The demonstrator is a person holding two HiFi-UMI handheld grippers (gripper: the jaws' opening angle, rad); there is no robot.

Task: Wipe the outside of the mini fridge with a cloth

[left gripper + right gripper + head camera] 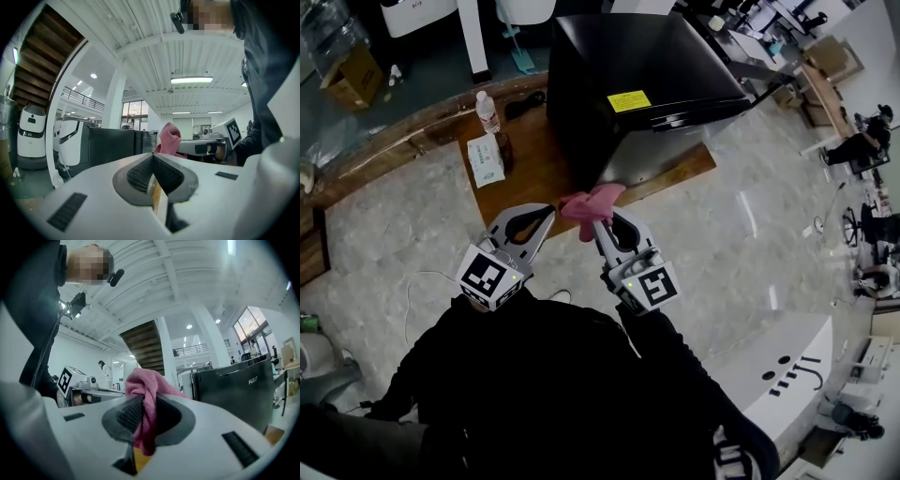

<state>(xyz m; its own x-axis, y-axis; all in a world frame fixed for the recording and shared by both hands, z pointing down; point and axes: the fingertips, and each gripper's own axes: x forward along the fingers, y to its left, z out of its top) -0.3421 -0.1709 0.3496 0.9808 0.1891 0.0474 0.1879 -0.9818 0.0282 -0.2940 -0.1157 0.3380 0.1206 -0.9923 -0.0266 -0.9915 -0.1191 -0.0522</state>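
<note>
Pinching cloth (592, 208) in right tool (602, 228) | left tool (547, 217) closed

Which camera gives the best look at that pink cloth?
The right gripper view: the pink cloth sits close, pinched in the right tongs. Head view shows it small; left gripper view only a bunched end.

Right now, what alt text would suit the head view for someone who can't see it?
Seen from above, a person's right hand-held gripper clamps a pink cloth in front of a black mini fridge on a wooden board. The left hand-held gripper, shut and empty, is beside it.
</note>
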